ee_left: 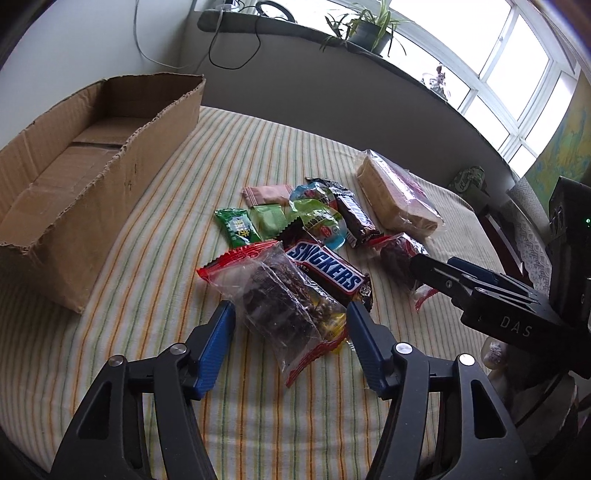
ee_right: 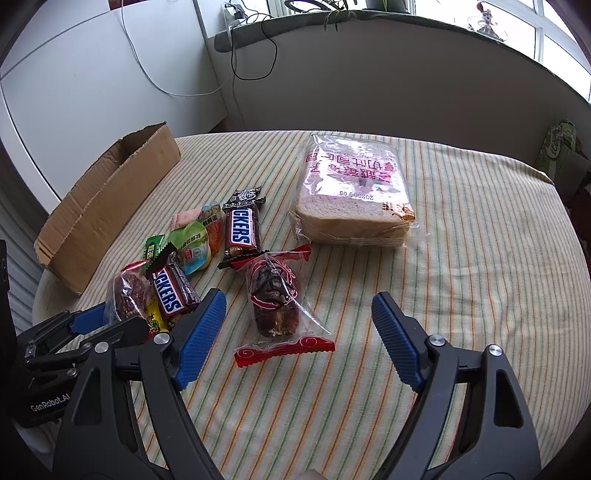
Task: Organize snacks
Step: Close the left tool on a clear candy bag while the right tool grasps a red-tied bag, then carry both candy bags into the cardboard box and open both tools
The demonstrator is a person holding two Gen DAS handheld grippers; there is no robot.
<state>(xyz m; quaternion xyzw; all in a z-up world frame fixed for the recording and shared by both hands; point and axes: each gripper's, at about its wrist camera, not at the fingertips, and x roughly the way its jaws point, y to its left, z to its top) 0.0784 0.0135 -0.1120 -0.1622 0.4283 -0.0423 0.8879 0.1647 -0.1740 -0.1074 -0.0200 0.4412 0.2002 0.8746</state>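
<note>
Left gripper (ee_left: 290, 325) spread wide around a brownie packet (ee_left: 275, 302); right gripper (ee_right: 299, 332) also spread wide, holding nothing, over a second brownie packet (ee_right: 275, 299).

The snacks lie heaped mid-table, the cardboard box (ee_left: 92, 177) well apart to the left. The crinkly wrapper could slip from the pads, or the closing fingers could snag the candy bar (ee_left: 327, 273) touching it. Striped tablecloth (ee_right: 480, 258); windowsill with a potted plant (ee_left: 369, 29) behind.

box (ee_left: 74, 192) left | snack pile (ee_left: 314, 236) centre | bread pack (ee_left: 399, 195) right, on table (ee_left: 184, 369)
</note>
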